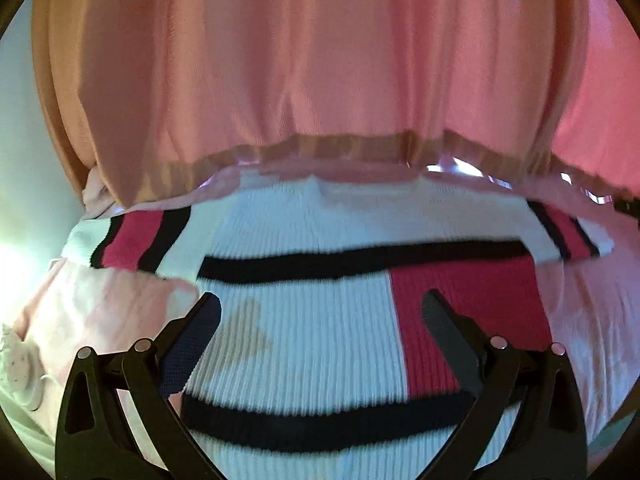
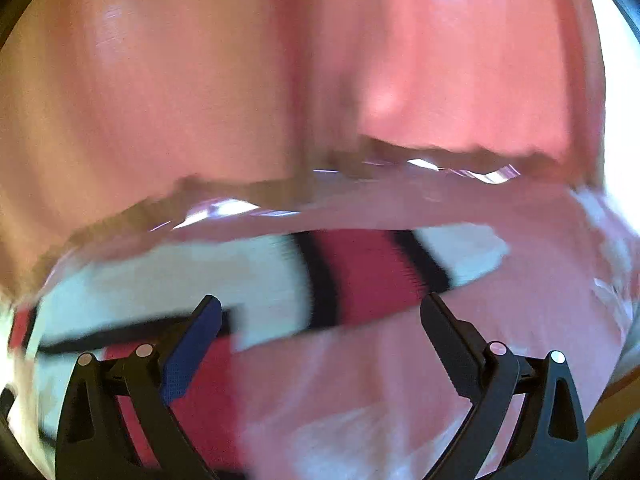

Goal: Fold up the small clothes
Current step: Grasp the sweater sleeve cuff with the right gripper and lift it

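A small ribbed knit sweater (image 1: 312, 344), white with black stripes and red blocks, lies spread flat on a pink sheet (image 1: 100, 312). Its left sleeve (image 1: 136, 240) and right sleeve (image 1: 568, 236) stick out to the sides. My left gripper (image 1: 320, 312) is open, just above the sweater's body, holding nothing. In the blurred right wrist view, my right gripper (image 2: 320, 312) is open above the pink sheet (image 2: 520, 320), just in front of the sweater's right sleeve (image 2: 372, 272). The sweater body (image 2: 140, 280) lies to its left.
A pink curtain (image 1: 320, 60) hangs behind the surface, its hem meeting the far edge; it also fills the top of the right wrist view (image 2: 200, 80). A small white object (image 1: 20, 364) lies at the left edge of the sheet.
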`<state>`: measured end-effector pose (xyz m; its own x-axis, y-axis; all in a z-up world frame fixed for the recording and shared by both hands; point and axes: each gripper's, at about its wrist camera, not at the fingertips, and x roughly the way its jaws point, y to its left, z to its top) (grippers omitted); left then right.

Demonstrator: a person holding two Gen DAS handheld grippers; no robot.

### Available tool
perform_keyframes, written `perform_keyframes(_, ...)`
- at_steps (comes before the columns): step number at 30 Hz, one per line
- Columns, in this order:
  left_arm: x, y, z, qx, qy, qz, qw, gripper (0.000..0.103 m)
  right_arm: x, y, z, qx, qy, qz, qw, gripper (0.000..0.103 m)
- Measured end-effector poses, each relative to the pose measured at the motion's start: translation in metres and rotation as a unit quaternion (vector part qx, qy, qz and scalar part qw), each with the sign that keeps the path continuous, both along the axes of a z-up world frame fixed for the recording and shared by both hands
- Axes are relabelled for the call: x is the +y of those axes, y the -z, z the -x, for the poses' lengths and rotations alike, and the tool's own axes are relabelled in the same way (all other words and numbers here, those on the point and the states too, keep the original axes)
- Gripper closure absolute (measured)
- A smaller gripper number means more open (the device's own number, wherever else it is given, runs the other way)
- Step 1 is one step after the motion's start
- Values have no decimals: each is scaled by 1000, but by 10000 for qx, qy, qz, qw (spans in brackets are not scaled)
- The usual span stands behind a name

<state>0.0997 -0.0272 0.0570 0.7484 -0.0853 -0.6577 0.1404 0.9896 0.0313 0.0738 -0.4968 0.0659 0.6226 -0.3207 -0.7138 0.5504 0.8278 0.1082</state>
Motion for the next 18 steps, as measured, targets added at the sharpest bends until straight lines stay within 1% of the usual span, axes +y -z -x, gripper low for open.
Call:
perform_keyframes(1, 1, 4, -7, -6, -44, 17, 10000, 5, -35, 15, -2, 14, 301, -258, 9992, 6)
perform_keyframes(3, 3, 14, -18, 35, -145, 57, 9999, 5, -83, 39, -2, 106, 794, -474, 9957, 9)
perform_keyframes(5, 6, 23, -29, 251, -249, 133, 9993, 5, -122, 62, 1, 181, 1092, -674, 9916, 23)
perform_keyframes(6, 7, 27, -35, 353, -253, 216, 9988, 5, -142, 75, 3, 251, 1223, -808, 9889, 26)
perform_keyframes(7, 8, 28, -37, 371, -290, 240, 9986, 5, -157, 86, 4, 306, 1321, -899, 9867, 29)
perform_keyframes(10, 11, 35, -46, 458, -396, 309, 9977, 5, -187, 110, 3, 327, 1537, -1150, 9808, 31)
perform_keyframes(12, 12, 41, -52, 592, -422, 360, 9967, 5, -201, 122, 3, 210, 1577, -1376, 9776, 39)
perform_keyframes(14, 12, 45, -54, 667, -428, 347, 9963, 5, -205, 130, -3, 152, 1469, -1485, 9778, 62)
perform_keyframes(15, 12, 47, -54, 684, -421, 309, 9963, 5, -206, 131, -8, 108, 1398, -1477, 9790, 67)
perform_keyframes(16, 12, 47, -54, 680, -428, 281, 9964, 5, -206, 131, -12, 43, 1317, -1517, 9796, 83)
perform_keyframes(17, 12, 47, -54, 670, -434, 248, 9965, 5, -206, 131, -14, -31, 1225, -1628, 9790, 97)
perform_keyframes(18, 13, 46, -53, 654, -437, 235, 9966, 5, -205, 129, -16, -127, 1202, -1681, 9783, 97)
